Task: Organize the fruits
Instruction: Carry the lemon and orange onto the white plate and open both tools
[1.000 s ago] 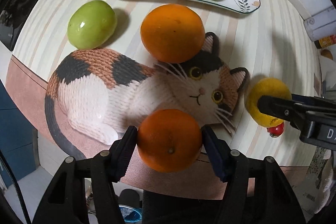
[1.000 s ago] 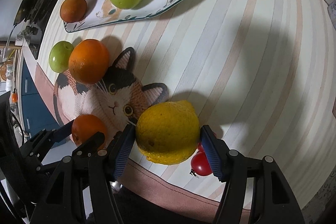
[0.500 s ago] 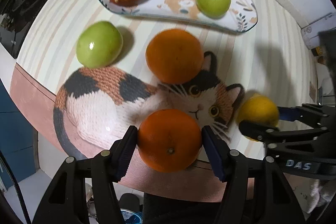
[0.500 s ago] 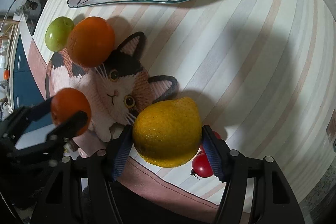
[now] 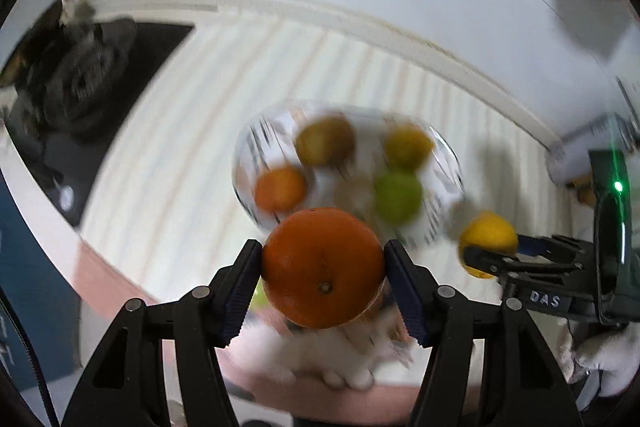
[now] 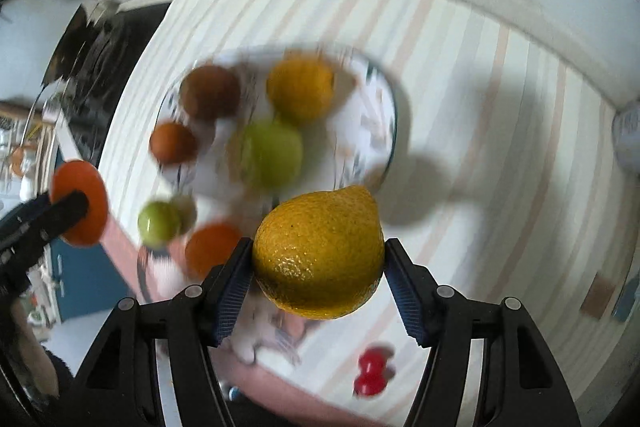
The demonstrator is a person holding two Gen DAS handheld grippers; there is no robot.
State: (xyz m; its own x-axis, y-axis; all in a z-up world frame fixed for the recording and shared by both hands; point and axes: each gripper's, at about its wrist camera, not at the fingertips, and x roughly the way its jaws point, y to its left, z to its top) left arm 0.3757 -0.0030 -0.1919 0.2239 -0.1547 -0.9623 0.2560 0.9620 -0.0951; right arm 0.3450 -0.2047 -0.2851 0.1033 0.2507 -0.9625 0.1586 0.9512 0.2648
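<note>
Orange-skinned, firm and round, the orange (image 5: 323, 268) sits clamped at its widest girth in the left gripper (image 5: 323, 275); the right gripper (image 6: 318, 263) likewise pinches the waxy lemon (image 6: 318, 253), both aloft near the plate's (image 6: 390, 115) front edge.

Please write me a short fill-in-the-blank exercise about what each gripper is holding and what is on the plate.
1. The left gripper is shut on an ____.
2. The right gripper is shut on a ____.
3. The number of fruits lying on the plate is ____.
4. The small fruit lying on the tablecloth near the right gripper has the color ____.

Missing words: orange; lemon; four; red
</note>
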